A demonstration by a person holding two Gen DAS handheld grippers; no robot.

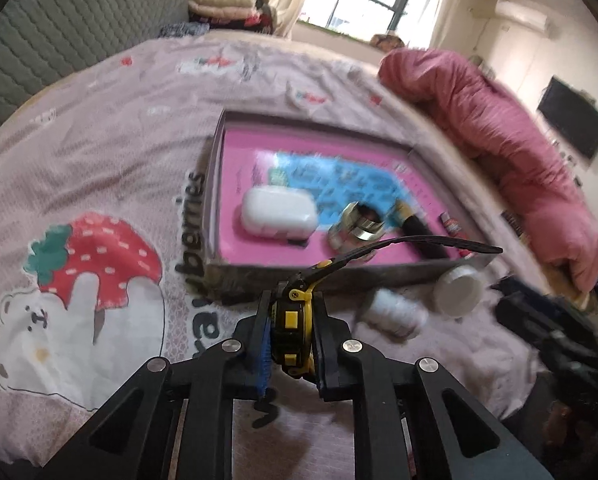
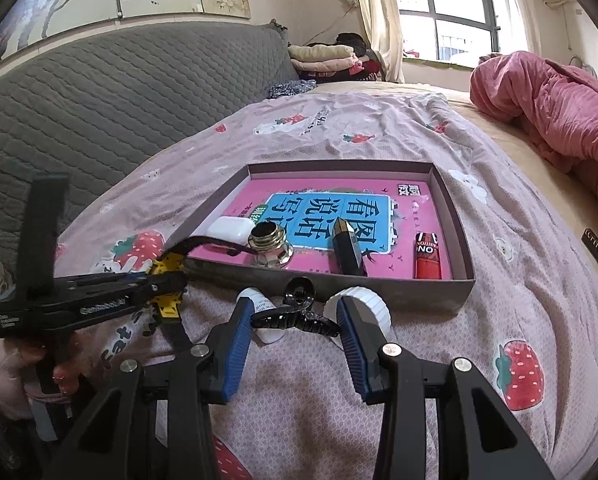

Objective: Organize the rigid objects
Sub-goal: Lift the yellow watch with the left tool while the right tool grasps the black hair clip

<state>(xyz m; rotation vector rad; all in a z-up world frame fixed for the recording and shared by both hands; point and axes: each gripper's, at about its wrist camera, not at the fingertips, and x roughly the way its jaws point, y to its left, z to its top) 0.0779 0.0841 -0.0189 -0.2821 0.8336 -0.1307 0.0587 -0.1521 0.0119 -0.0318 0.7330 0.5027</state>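
My left gripper (image 1: 289,332) is shut on a black and yellow watch (image 1: 295,316), held just short of the near wall of a shallow box (image 1: 215,184); it also shows in the right wrist view (image 2: 167,280). The box (image 2: 461,280) has a pink bottom and holds a white case (image 2: 227,231), a metal jar (image 2: 267,246), a black and gold tube (image 2: 345,250) and a red tube (image 2: 427,256). My right gripper (image 2: 295,328) is open around a black hair claw (image 2: 297,314) on the bedsheet. A white bottle (image 2: 261,312) and a white round jar (image 2: 373,306) lie beside it.
The pink strawberry sheet (image 2: 379,152) covers the bed. A rolled pink quilt (image 2: 559,108) lies at the right. A grey padded headboard (image 2: 99,92) stands at the left. Folded clothes (image 2: 327,58) are piled near the window.
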